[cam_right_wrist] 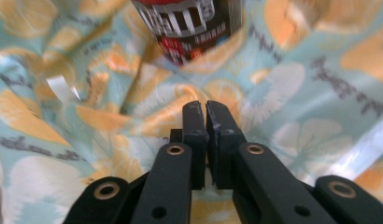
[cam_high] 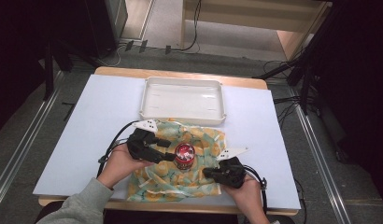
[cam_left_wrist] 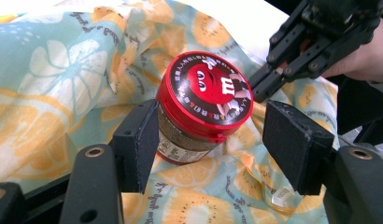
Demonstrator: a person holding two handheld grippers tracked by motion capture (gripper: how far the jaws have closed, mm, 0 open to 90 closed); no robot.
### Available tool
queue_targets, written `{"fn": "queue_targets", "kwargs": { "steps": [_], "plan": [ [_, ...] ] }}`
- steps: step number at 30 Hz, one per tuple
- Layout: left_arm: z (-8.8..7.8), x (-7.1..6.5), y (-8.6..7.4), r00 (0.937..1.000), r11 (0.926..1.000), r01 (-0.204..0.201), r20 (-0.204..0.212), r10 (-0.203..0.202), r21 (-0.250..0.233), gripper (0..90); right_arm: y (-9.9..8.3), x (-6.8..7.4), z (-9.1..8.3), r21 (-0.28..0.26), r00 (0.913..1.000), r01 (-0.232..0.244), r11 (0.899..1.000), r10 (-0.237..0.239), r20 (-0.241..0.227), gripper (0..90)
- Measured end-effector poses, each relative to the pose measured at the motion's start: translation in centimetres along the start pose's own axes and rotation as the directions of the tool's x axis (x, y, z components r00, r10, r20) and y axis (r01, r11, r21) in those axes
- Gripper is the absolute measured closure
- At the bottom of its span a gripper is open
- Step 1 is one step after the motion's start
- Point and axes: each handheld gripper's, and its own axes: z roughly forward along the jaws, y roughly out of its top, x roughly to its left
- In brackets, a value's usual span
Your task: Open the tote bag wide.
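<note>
Worktop (cam_high: 77, 140): white board on a wooden table, grey floor around it; I see 1 white tray (cam_high: 182, 114) at its far edge.
Cloth (cam_high: 199, 179): orange-and-teal print, rumpled, reaching from the middle to the near edge.
Jar (cam_left_wrist: 203, 109): red lid, dark label, upright on the cloth's middle.
Left gripper (cam_left_wrist: 217, 140): my jaws stand apart on both sides of the jar; 1 pad lies against its side, the other is clear of it, so nothing is gripped.
Right gripper (cam_right_wrist: 206, 112): my jaws are nearly together over the cloth beside the jar; whether they pinch it I cannot tell.
</note>
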Motion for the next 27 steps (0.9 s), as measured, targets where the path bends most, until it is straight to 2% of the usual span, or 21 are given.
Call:
{"fn": "queue_targets", "kwargs": {
  "steps": [4, 8, 12, 19, 21, 27],
  "plan": [
    [0.1, 0.0, -0.2, 0.9999, 1.0000, -0.007, -0.013, 0.007, 0.006, 35.9, 0.3, 0.1, -0.2, -0.019, 0.9998, 0.022, 1.000, -0.022, 0.000, 80.1],
    [0.2, -0.1, -0.4, 1.0000, 1.0000, -0.005, -0.001, 0.005, -0.008, 35.8, 0.5, 0.1, -0.9, -0.056, 0.9997, 0.024, 0.998, -0.024, 0.005, 74.1],
    [0.4, 0.0, -0.5, 0.9997, 0.9997, -0.024, 0.000, 0.024, 0.002, 34.3, 0.6, -0.2, -1.9, -0.093, 0.9991, 0.032, 0.995, -0.029, 0.029, 67.5],
    [0.8, 0.1, -0.7, 0.9987, 0.9986, -0.052, 0.000, 0.052, -0.010, 31.0, 0.3, -1.2, -2.9, -0.132, 0.9994, 0.001, 0.991, 0.004, 0.036, 54.6],
    [1.0, 0.3, -0.8, 0.9982, 0.9982, -0.061, 0.001, 0.061, -0.001, 30.3, 0.2, -1.5, -3.1, -0.137, 0.9987, -0.009, 0.991, 0.016, 0.048, 53.5],
    [1.4, 0.7, -1.0, 0.9986, 0.9986, -0.053, 0.005, 0.053, -0.001, 28.9, -0.1, -2.0, -3.4, -0.148, 0.9966, -0.044, 0.988, 0.053, 0.063, 52.8]
  ]
}}
